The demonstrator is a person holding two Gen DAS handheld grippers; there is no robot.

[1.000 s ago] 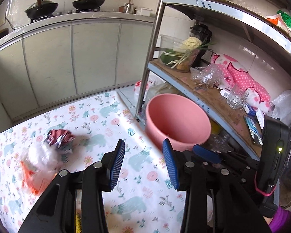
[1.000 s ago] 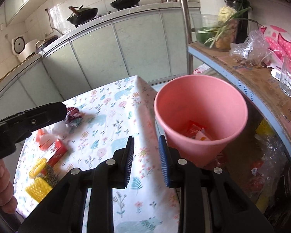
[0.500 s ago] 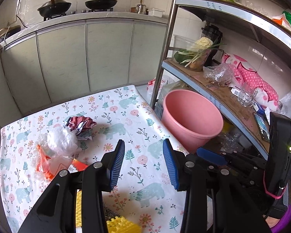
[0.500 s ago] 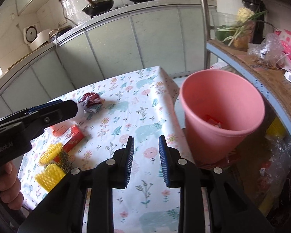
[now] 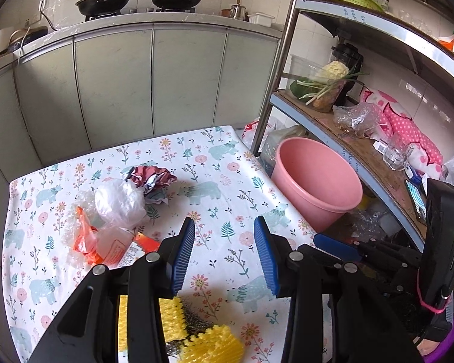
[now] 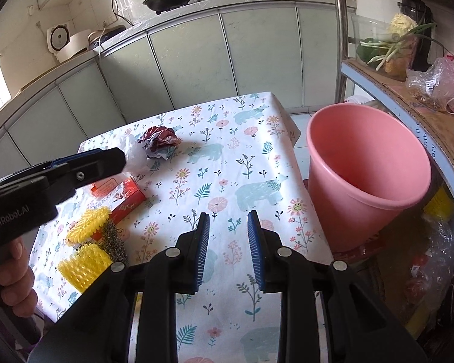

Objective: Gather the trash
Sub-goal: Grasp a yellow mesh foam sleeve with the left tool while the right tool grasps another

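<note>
Hovering over the floral tablecloth (image 5: 215, 187), left gripper (image 5: 224, 254) and right gripper (image 6: 228, 249), both spread and empty. Nearest, yellow foam netting (image 5: 208, 345); farther, red carton (image 6: 121, 196), white plastic wad (image 5: 119, 201), crumpled maroon wrapper (image 5: 154, 177). Beside the table's right edge, pink bucket (image 5: 316, 183).

In the left wrist view, the left gripper's (image 5: 224, 254) black arms cover part of the yellow foam netting (image 5: 208, 345) at the bottom edge. In the right wrist view, that gripper's body at centre left hides most of the white plastic wad (image 6: 136, 157), and the pink bucket's (image 6: 408, 199) bottom stays unseen.
</note>
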